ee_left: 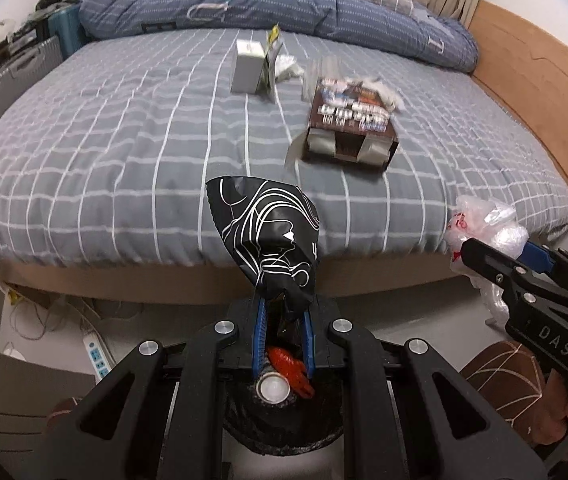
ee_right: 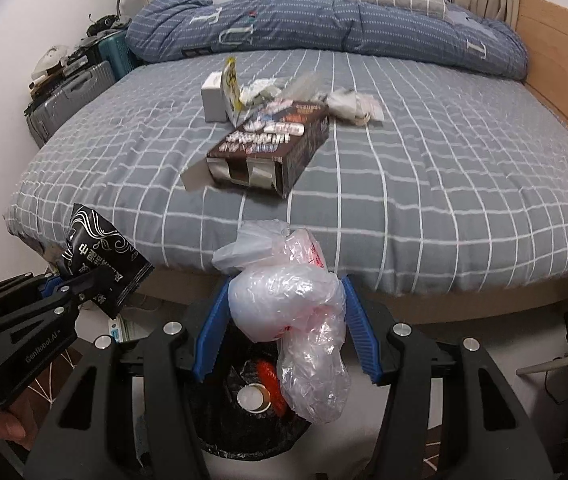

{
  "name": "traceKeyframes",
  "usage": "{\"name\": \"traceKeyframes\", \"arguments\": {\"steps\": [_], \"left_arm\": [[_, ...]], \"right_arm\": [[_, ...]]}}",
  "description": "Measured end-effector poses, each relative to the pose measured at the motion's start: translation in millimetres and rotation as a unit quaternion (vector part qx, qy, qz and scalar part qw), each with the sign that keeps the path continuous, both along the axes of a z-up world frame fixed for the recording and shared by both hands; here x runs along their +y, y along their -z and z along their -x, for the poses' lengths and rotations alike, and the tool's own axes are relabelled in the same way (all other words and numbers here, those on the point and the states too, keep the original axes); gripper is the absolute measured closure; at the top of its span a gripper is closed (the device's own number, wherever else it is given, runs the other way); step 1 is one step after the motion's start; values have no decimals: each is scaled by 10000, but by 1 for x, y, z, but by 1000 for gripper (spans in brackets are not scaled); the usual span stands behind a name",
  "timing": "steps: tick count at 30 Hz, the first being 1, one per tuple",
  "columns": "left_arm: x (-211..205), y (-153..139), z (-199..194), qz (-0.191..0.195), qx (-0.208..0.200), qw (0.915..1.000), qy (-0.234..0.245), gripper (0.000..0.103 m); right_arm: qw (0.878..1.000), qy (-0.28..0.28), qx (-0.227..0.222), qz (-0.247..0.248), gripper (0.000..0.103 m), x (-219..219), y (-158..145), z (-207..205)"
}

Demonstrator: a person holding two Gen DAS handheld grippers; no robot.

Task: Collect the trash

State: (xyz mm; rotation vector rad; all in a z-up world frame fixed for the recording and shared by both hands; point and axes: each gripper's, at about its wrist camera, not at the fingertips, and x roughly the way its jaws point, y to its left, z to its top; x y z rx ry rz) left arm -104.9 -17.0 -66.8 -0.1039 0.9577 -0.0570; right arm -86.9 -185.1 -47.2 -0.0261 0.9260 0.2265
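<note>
My left gripper [ee_left: 283, 332] is shut on a black wrapper with white line patterns [ee_left: 271, 236], held above a black-lined trash bin [ee_left: 284, 428] on the floor. The bin holds a metal can [ee_left: 272, 388] and a red wrapper [ee_left: 290, 366]. My right gripper [ee_right: 284, 320] is shut on a crumpled clear plastic bag with red print [ee_right: 296, 320], which hangs over the same bin [ee_right: 243, 436]. The right gripper [ee_left: 504, 264] with its bag [ee_left: 484, 224] also shows in the left wrist view, and the left gripper [ee_right: 67, 284] with the black wrapper [ee_right: 103, 264] in the right wrist view.
On the grey checked bed [ee_right: 444, 184] lie a brown open carton [ee_right: 275, 148], a white box [ee_right: 215, 100], a yellow packet [ee_right: 231, 80] and crumpled paper scraps [ee_right: 356, 108]. A blue duvet [ee_right: 324, 24] lies at the back. Suitcases [ee_right: 71, 96] stand left; a power strip [ee_left: 95, 356] lies on the floor.
</note>
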Motion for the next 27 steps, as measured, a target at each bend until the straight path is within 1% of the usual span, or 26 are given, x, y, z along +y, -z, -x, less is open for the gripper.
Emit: {"name": "traceKeyframes", "arguments": {"steps": [11,16,21,27], "left_arm": [[1,42,8,-40,333,9994,70,89],[-5,65,6,44,544,9984,173,89],[-19,84,0,97,724,9967,349,89],[-32,98,-7,120,834,9952,501,89]], "right_arm": [[9993,-5,374,3,50,5,42,10],[9985,-9,532,121,50,2,62,12],[9975,153,668,177,50,-11,74,10],[9965,302,761,153,50,-25,81,9]]}}
